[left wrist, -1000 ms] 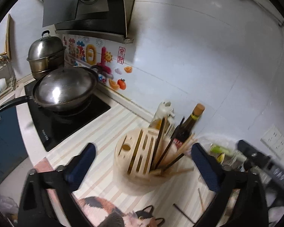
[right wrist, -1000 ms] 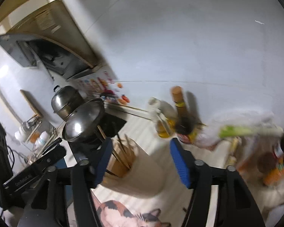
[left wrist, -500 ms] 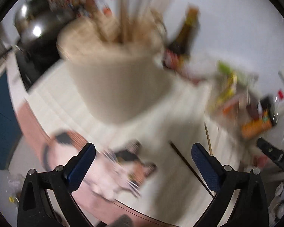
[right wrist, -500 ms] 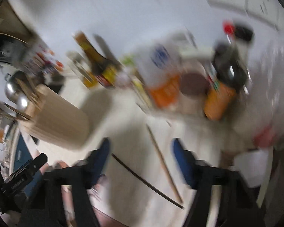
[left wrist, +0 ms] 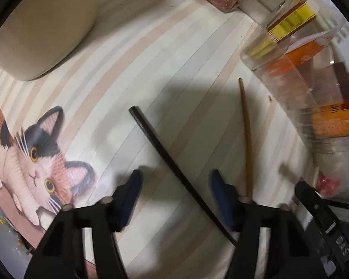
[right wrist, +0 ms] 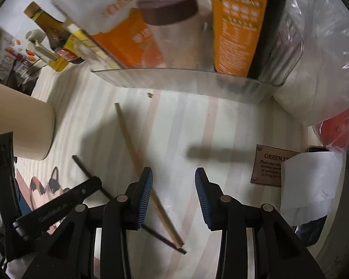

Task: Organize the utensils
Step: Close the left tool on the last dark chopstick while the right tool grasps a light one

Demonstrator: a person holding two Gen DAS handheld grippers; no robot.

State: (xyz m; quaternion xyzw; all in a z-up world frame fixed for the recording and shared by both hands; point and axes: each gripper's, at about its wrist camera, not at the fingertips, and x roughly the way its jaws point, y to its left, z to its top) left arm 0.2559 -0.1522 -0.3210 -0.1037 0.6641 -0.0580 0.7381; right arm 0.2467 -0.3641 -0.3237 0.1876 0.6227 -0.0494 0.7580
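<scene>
Chopsticks lie loose on the striped surface: a dark chopstick and a tan chopstick, crossing at their near ends. I hold my left claw spread wide over the dark one, ready to pinch it. My right claw is spread too, holding nothing. The beige holder waits far left. A clear bin crowds the far side.

Striped counter: dark chopstick & wooden chopstick mid-counter, holder, clear bin.
</scene>
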